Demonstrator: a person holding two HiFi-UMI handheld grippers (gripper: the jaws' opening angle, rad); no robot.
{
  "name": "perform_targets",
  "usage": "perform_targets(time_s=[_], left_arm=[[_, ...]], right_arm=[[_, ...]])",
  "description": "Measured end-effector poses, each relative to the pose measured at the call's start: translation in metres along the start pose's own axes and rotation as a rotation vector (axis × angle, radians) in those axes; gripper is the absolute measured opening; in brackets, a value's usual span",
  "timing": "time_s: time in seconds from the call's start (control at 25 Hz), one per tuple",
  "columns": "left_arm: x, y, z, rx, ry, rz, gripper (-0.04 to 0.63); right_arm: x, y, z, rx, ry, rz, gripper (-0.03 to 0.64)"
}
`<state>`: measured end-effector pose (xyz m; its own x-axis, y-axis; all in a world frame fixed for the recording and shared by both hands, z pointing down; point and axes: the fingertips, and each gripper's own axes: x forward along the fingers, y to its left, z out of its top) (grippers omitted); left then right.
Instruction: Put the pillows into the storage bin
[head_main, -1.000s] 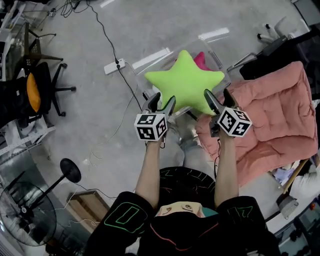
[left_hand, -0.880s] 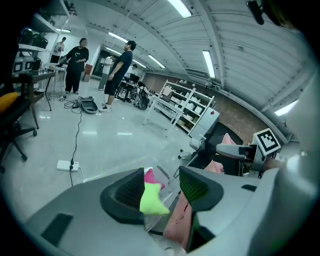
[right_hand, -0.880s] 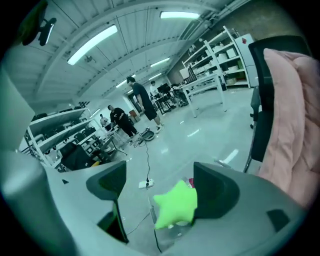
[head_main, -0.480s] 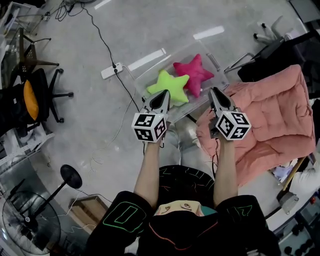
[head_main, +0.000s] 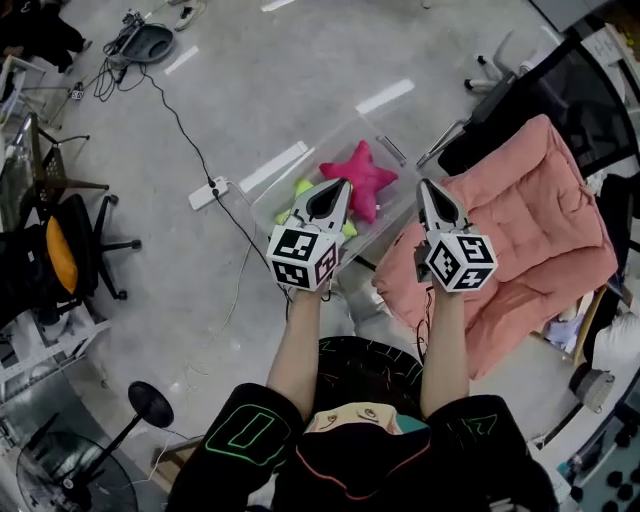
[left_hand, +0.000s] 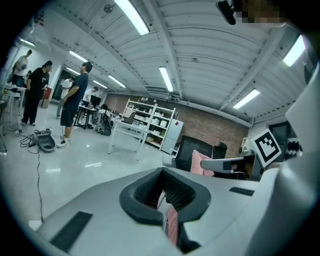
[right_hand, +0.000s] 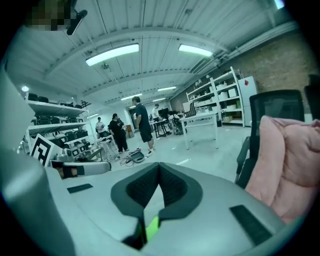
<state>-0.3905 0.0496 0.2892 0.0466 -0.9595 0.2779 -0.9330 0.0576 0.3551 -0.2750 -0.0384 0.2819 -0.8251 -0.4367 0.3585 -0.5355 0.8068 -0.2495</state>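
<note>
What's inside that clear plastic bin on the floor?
A pink star pillow lies in the bin, in plain sight. Beside it is a green star pillow, mostly covered by the left claw. The bin's bottom beneath them cannot be seen.

The grey concrete floor (head_main: 250, 80) has a smooth, polished sheen that mirrors the ceiling lights, and the clear plastic storage bin (head_main: 390, 152) is glossy and see-through. The magenta star-shaped plush pillow (head_main: 362, 180) and the lime-green star-shaped plush pillow (head_main: 301, 187) look like soft, matt fleece, while the salmon-pink quilted cushion (head_main: 530, 210) is puffy, stitched cloth with a dull finish. The left tongs (head_main: 343, 184) and the right tongs (head_main: 424, 184) have smooth, matt pale-grey plastic shells lined with black, finely ribbed pads (left_hand: 180, 192) that look rubbery.
</note>
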Motion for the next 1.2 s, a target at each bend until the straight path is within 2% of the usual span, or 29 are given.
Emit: perform_targets(time_s=[0.32, 0.64, 0.92, 1.2], left_arm=[[0.045, -0.1, 0.055, 0.15, -0.062, -0.172, -0.006], [0.064, -0.236, 0.091, 0.273, -0.113, -0.391, -0.006], [0.078, -0.33, 0.099, 0.338, -0.143, -0.477, -0.006], [0.081, -0.388, 0.098, 0.37, -0.145, -0.548, -0.006]], right_arm=[[-0.087, -0.064, 0.054, -0.047, -0.163, -0.212, 0.003], [-0.209, -0.119, 0.099, -0.069, -0.303, -0.415, 0.003], [-0.299, -0.163, 0.115, -0.071, -0.387, -0.532, 0.003], [-0.358, -0.184, 0.117, -0.092, -0.416, -0.631, 0.003]])
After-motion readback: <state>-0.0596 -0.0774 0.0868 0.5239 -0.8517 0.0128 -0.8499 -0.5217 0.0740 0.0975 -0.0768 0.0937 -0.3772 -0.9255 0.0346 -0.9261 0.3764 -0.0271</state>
